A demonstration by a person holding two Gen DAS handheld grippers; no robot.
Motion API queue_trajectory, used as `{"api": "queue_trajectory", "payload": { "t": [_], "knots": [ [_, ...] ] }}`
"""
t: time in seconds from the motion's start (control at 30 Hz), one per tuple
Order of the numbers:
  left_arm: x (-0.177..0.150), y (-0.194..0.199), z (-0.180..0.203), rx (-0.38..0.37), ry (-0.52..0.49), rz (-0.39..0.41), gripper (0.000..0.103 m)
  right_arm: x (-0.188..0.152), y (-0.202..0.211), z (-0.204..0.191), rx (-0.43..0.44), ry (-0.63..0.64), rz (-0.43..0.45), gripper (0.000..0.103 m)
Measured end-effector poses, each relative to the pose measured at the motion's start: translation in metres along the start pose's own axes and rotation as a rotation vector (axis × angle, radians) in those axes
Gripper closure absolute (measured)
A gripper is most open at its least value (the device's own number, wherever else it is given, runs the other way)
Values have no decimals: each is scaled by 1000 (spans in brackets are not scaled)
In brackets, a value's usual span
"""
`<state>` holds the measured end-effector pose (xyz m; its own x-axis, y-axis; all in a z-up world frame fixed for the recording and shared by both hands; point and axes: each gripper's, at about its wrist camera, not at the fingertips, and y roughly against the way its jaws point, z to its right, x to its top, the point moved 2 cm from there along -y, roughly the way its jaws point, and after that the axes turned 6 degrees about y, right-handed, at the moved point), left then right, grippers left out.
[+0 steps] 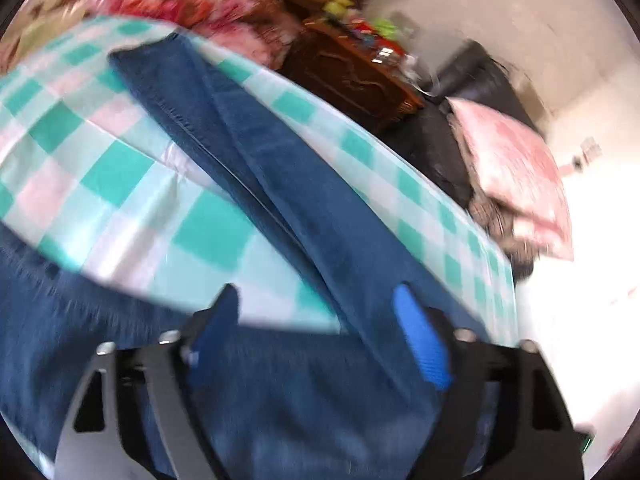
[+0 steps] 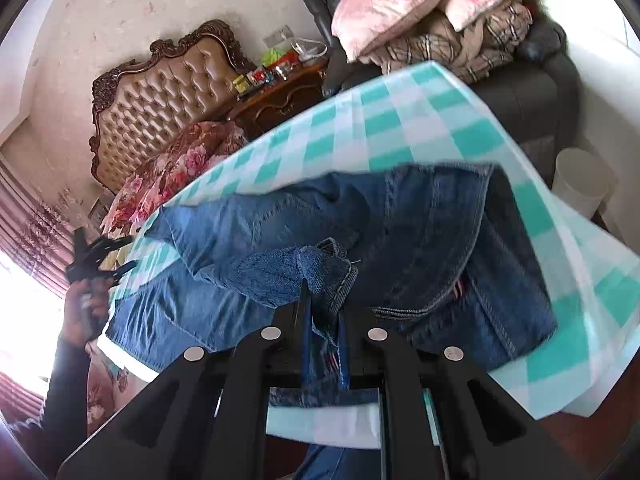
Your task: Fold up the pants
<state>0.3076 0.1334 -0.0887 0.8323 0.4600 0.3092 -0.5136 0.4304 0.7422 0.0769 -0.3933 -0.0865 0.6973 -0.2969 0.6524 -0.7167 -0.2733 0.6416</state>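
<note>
Checked tablecloth (image 2: 420, 120) (jeans (image 2: 440, 220) atop)

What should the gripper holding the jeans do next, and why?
Probably carry that pinched fold across the jeans. The right gripper is shut on a bunched denim edge, lifted above the checked cloth, while the left gripper is open and holds nothing.

My left gripper (image 1: 316, 312) has black angular linkage arms with round silver screw heads and bright blue ribbed pads (image 1: 424, 344). My right gripper (image 2: 324, 300) is the same black frame with four silver screws. At the lower left of the right view, a dark long sleeve (image 2: 66, 392) covers my arm.
</note>
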Motion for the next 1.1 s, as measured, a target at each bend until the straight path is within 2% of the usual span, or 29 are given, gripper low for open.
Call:
{"api": "queue_trajectory", "payload": {
  "t": [0.03, 0.1, 0.13, 0.2, 0.3, 0.53, 0.67, 0.73, 0.77, 0.8, 0.9, 0.97, 1.07, 1.1],
  "knots": [
    [15, -11, -9, -26, 62, -11, 36, 6, 3, -1, -5, 7, 10, 91],
    [32, -27, -22, -45, 150, -25, 50, 11, 10, 2, -13, 11, 23, 91],
    [40, -34, -27, -51, 181, -32, 51, 12, 14, 3, -15, 7, 27, 91],
    [55, -46, -32, -47, 204, -31, 61, 19, 19, 8, -6, -4, 34, 91],
    [78, -62, -39, -54, 269, -30, 61, 30, 22, 7, -11, 3, 43, 91],
    [117, -96, -60, 21, 386, -41, 63, 44, 22, 10, -22, 1, 44, 91],
    [133, -102, -67, 4, 419, -35, 65, 48, 24, 12, -22, -6, 41, 91],
    [141, -105, -69, 10, 431, -37, 73, 51, 25, 13, -21, -13, 44, 91],
    [144, -107, -71, 11, 436, -44, 83, 52, 25, 14, -23, -16, 44, 91],
    [149, -110, -74, 9, 444, -53, 101, 54, 25, 14, -28, -15, 42, 91],
    [152, -89, -75, -31, 454, -30, 101, 60, 26, 16, -59, 2, 36, 91],
    [148, -55, -63, -56, 404, 21, 101, 64, 29, 22, -91, 11, 27, 91],
    [110, 25, -52, -65, 333, 99, 101, 61, 37, 37, -129, 6, -4, 90],
    [84, 59, -54, -56, 306, 125, 101, 58, 39, 42, -144, 5, -20, 90]
  ]
}}
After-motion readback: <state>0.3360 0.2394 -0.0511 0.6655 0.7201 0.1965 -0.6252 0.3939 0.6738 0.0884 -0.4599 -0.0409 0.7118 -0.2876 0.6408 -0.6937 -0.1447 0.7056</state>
